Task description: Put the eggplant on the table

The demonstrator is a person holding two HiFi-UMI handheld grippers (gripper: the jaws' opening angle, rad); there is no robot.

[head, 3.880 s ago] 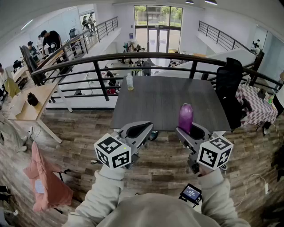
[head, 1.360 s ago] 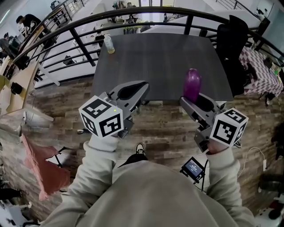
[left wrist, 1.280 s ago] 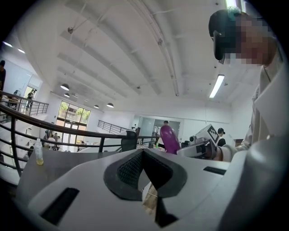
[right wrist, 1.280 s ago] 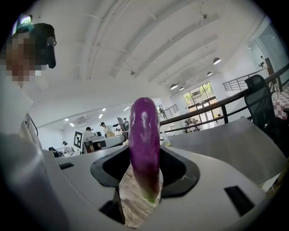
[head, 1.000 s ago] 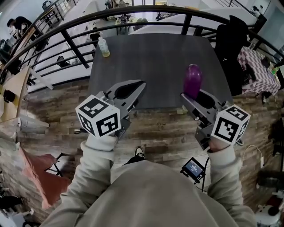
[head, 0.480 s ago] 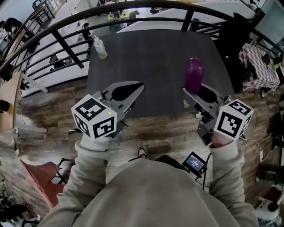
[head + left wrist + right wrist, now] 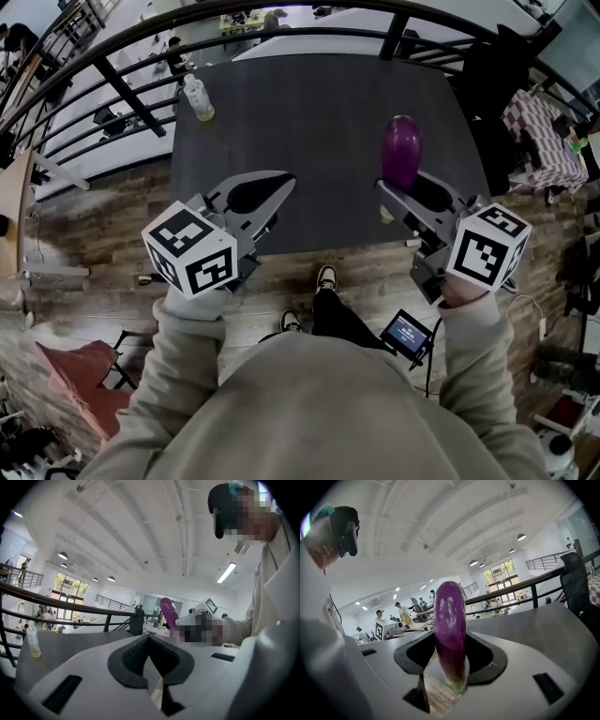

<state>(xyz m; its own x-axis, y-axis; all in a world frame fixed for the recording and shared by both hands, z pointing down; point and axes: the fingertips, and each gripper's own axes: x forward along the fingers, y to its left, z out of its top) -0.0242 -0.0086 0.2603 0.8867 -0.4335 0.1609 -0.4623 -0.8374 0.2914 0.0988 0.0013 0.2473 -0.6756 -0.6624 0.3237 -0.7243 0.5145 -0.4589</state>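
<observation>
1. There is one eggplant (image 7: pixel 451 634). It is purple, with a small green end.
2. The eggplant stands up straight with its green end down. The right claw (image 7: pixel 392 190) is clamped on its lower part, one jaw on each side.
3. The eggplant is up in the air in this claw. It is not lying on the table (image 7: pixel 300 103). From above, it shows in front of the table's near right part.
4. There are two claws. The left claw (image 7: pixel 149 638) has its jaws pressed together, and there is nothing between them.
5. Each claw has one cube with black and white squares, so there are two cubes. One is on the left (image 7: pixel 190 251) and one is on the right (image 7: pixel 489 247). A hand in a light sleeve holds each claw.
6. There is one dark grey table in front of the person. One bottle (image 7: pixel 197 97) stands near its far left corner, well apart from the eggplant.
7. One black chair (image 7: pixel 497 84) stands at the table's right side.
8. A dark railing (image 7: pixel 112 75) runs behind the table.
9. The person's two shoes (image 7: pixel 325 277) show on the wood floor near the table's front edge.
10. One small screen (image 7: pixel 406 335) hangs under the right arm.
</observation>
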